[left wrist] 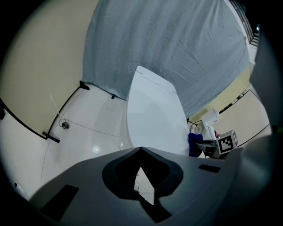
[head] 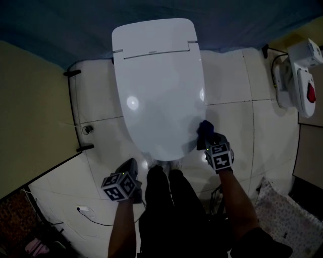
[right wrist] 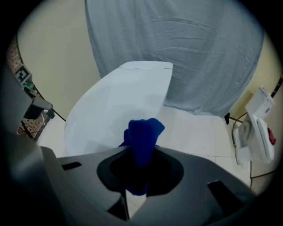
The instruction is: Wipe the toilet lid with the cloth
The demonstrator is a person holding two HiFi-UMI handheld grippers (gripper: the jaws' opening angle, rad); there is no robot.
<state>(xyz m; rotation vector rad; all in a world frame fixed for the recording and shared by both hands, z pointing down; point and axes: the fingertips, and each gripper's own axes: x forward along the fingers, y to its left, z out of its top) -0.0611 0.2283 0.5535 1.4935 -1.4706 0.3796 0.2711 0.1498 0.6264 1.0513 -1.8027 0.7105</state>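
The white toilet lid (head: 159,90) is down and fills the middle of the head view. A dark blue cloth (head: 205,130) rests against the lid's front right edge, and my right gripper (head: 209,141) is shut on it. In the right gripper view the cloth (right wrist: 142,134) sticks up bunched between the jaws, with the lid (right wrist: 119,99) just beyond. My left gripper (head: 128,170) hangs low at the toilet's front left, off the lid, its jaws together with nothing in them. The left gripper view looks along the lid (left wrist: 154,119) to the cloth (left wrist: 193,143).
A grey-blue sheet (head: 151,12) hangs behind the toilet. A white wall unit with a red part (head: 298,80) is at the right. On the white tiles lie a cable (head: 83,209) and a floor drain (head: 88,129). A patterned mat (head: 282,211) lies at lower right. The person's dark legs (head: 169,201) stand before the bowl.
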